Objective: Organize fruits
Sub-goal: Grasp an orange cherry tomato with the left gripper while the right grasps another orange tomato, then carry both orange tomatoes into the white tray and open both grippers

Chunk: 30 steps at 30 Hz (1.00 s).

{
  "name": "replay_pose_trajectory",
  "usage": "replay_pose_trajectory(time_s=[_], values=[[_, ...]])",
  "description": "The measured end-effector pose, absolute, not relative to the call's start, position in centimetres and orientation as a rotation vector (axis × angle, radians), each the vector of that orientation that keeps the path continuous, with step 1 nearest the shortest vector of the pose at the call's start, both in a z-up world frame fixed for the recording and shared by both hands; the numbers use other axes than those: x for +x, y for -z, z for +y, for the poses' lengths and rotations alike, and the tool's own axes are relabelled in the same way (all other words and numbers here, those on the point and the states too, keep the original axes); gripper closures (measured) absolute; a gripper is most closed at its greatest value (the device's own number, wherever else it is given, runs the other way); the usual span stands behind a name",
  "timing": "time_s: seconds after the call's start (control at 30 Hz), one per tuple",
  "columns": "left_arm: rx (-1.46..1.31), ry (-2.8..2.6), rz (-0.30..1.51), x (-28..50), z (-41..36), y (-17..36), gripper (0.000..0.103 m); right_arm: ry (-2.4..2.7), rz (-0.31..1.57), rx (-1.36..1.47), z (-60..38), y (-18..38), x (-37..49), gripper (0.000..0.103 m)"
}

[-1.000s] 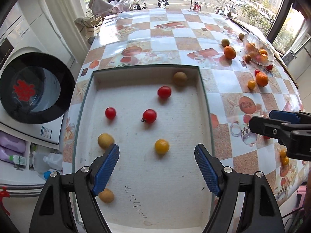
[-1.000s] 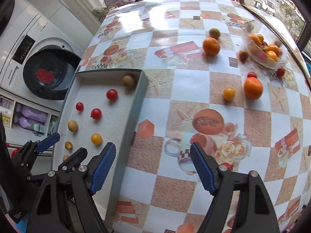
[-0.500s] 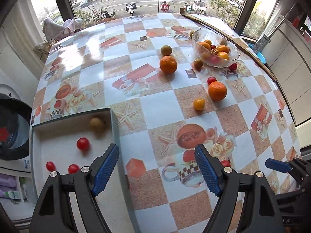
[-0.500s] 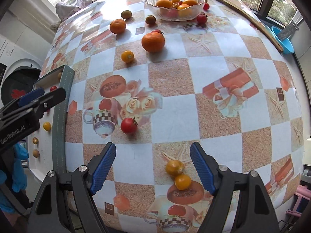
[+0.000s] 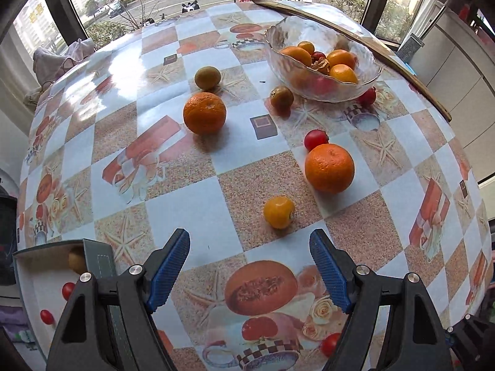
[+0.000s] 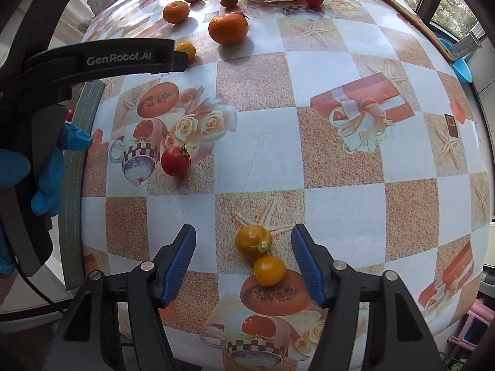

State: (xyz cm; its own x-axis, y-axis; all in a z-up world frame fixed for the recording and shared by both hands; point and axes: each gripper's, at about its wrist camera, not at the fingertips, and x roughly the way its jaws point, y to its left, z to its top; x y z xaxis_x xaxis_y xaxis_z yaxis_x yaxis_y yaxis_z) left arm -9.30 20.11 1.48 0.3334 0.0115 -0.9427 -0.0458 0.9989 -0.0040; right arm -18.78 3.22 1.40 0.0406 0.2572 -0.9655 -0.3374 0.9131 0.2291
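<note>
Swung away from the tray [image 5: 96, 258] at 8 o'clock, left gripper [image 5: 249, 266] spread near a yellow tomato [image 5: 278, 211] at 12, right gripper [image 6: 243, 262] spread around two more [image 6: 253, 240], probably picked next.

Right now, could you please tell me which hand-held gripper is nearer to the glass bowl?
Left. The left hand-held gripper is nearer the glass bowl; the right hand-held gripper hangs well back, over two yellow tomatoes.

Glossy patterned tablecloth [image 5: 198, 198]; clear textured glass bowl [image 5: 287, 35]; ribbed blue pads [image 6: 181, 266]; dimpled orange [image 5: 329, 168].
</note>
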Motion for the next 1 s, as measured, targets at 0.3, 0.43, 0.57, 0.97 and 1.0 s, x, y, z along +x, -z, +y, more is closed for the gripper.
replay_pose_trajectory(time_s=[0.3,0.43,0.57,0.97,1.0], values=[[-0.019,-0.010,1.238,-7.7,18.7,-0.6,0.037,-0.479,1.446,-0.164,4.6,-1.3,-19.3,0.056],[-0.022,0.001,1.230,-7.8,18.5,-0.9,0.054,-0.477,1.445,-0.190,4.7,-1.3,-19.5,0.063],[-0.018,0.028,1.224,-7.8,18.4,-1.0,0.080,-0.475,1.439,-0.202,4.7,-1.3,-19.7,0.077],[-0.116,0.051,1.169,-11.7,20.5,-4.1,0.080,-0.480,1.435,0.009,1.8,-2.7,-17.3,0.077],[-0.120,0.049,1.166,-12.1,20.7,-4.4,0.080,-0.482,1.434,0.016,1.9,-2.9,-17.1,0.077]])
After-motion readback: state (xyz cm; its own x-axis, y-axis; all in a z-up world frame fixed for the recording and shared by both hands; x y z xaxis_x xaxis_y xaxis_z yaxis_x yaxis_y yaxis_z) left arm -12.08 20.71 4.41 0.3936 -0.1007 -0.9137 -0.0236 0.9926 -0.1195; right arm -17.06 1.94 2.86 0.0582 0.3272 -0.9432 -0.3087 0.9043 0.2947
